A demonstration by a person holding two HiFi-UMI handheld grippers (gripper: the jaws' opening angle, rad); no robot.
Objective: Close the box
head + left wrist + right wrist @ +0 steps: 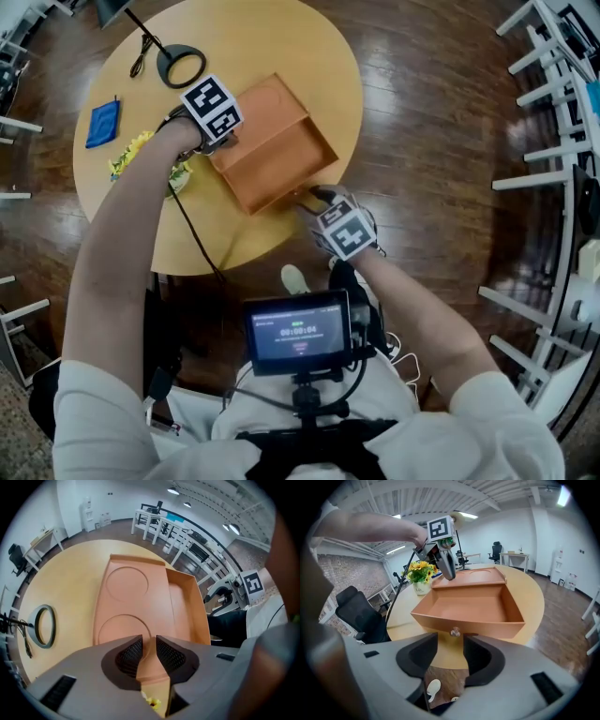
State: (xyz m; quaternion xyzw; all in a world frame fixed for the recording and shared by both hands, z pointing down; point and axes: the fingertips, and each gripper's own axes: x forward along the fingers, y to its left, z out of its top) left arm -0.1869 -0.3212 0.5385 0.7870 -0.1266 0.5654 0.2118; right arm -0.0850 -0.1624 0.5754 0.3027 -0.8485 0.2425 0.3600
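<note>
right gripper (450, 641) jaws apart, knob (454, 632) dead ahead, just off tips; left gripper (149, 644) clamps box (122, 620) edge.

1. I see the box (272, 141) lying open on the round table (281, 37), near its front edge.
2. My left gripper (220, 145) is at its left side, my right gripper (314, 197) at its front.
3. A blue cloth (103, 123) lies by the left edge.

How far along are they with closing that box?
Hardly started. The left gripper grips the box at its closed end, steadying it. The drawer is pulled out, and the right gripper hangs open just short of its small knob. Pushing the drawer in is all left to do.
</note>
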